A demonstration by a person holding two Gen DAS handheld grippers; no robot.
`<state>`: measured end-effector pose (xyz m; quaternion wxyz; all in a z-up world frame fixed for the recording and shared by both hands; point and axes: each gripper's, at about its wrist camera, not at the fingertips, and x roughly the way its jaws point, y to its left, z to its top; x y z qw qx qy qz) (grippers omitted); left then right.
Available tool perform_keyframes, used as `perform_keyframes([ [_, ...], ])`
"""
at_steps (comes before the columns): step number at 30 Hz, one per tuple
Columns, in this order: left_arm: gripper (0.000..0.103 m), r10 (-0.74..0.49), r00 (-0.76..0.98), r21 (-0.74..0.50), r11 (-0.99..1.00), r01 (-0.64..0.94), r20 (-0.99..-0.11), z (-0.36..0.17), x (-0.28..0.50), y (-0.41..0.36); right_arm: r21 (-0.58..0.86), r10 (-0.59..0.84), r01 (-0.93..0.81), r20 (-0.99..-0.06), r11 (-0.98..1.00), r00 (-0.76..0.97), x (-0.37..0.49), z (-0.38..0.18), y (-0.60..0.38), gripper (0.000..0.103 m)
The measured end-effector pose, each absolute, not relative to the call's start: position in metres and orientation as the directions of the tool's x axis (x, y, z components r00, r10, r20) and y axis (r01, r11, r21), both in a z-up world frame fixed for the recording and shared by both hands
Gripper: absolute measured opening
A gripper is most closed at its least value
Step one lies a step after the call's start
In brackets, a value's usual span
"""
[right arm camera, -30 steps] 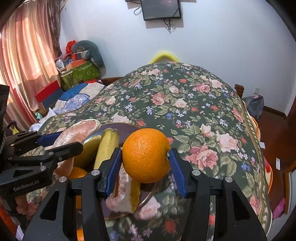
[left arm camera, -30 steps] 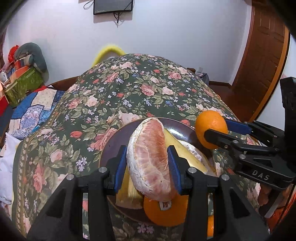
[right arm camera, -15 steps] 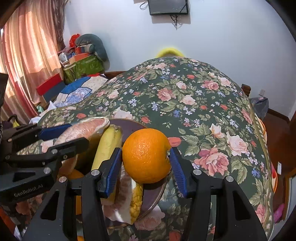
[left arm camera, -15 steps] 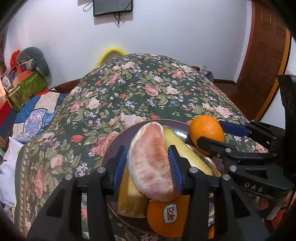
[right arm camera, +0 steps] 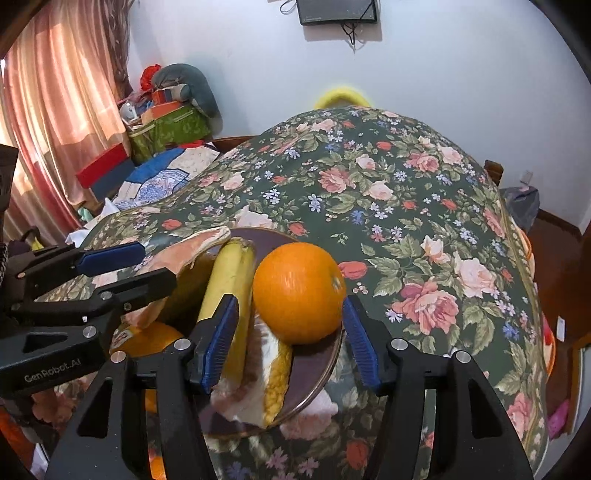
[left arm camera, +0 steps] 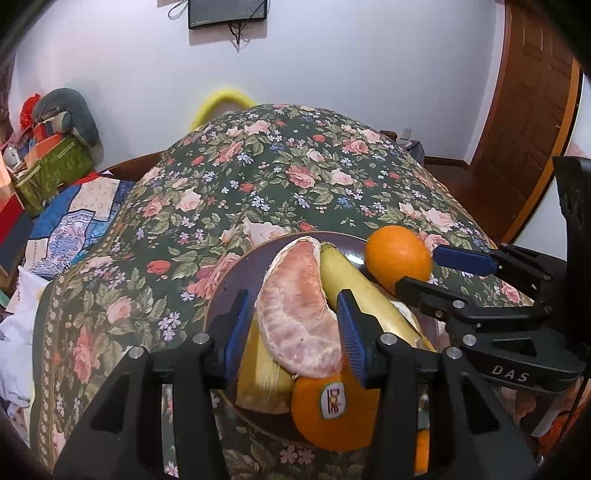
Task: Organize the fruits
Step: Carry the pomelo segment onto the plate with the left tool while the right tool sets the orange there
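Dark green floral cloth (right arm camera: 424, 206) covers the table, with a white wall and a small wall-mounted screen (left arm camera: 222, 13) behind. Closest to the left wrist camera, the left gripper (left arm camera: 291, 332) has its blue-padded jaws spread around a pink peeled pomelo wedge (left arm camera: 299, 314); the right pad touches the flesh, the left pad stands a little off it, so the grip looks slackened and the wedge seems to rest on the pile. The right gripper (right arm camera: 290, 328) likewise stands wide about a round orange (right arm camera: 299, 291), gaps showing on both sides, the fruit sitting at the right rim of the dark round plate (right arm camera: 321, 365). Around them on the plate lie a yellow banana (right arm camera: 225, 291), a yellow pomelo rind piece (right arm camera: 275, 380) and a stickered orange (left arm camera: 334, 410).

Both fruits appear to be at the release stage. Next, each gripper should draw straight back, slowly, since the orange near the rim could roll off.
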<state>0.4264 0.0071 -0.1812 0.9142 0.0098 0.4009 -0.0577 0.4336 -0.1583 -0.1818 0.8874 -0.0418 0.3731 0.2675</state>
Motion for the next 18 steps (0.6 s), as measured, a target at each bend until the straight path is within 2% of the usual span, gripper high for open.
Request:
perform_keyframes([
  [7,0.048,-0.092,0.695,-0.024,0.994,0.107,-0.713,-0.158,0.400,0.011,0.125,0.457,-0.511,-0.659,0.850,0.597,0.408,-0.164,-0.162,0.055],
  [10,0.054,-0.088,0.711,-0.021,0.995,0.102,-0.698,-0.146,0.384,0.013,0.122,0.455,-0.507,-0.649,0.853,0.609,0.397,-0.155,-0.166,0.055],
  [15,0.057,-0.092,0.725,-0.031,0.995,0.097,-0.683,-0.130,0.361,0.016,0.113,0.452,-0.497,-0.621,0.860,0.640,0.374,-0.137,-0.175,0.055],
  [16,0.058,-0.089,0.727,-0.028,0.995,0.095,-0.681,-0.128,0.356,0.016,0.111,0.450,-0.495,-0.617,0.862,0.645,0.370,-0.134,-0.177,0.055],
  [18,0.058,-0.081,0.732,-0.019,0.996,0.092,-0.677,-0.122,0.345,0.016,0.106,0.445,-0.488,-0.607,0.867,0.658,0.360,-0.126,-0.181,0.065],
])
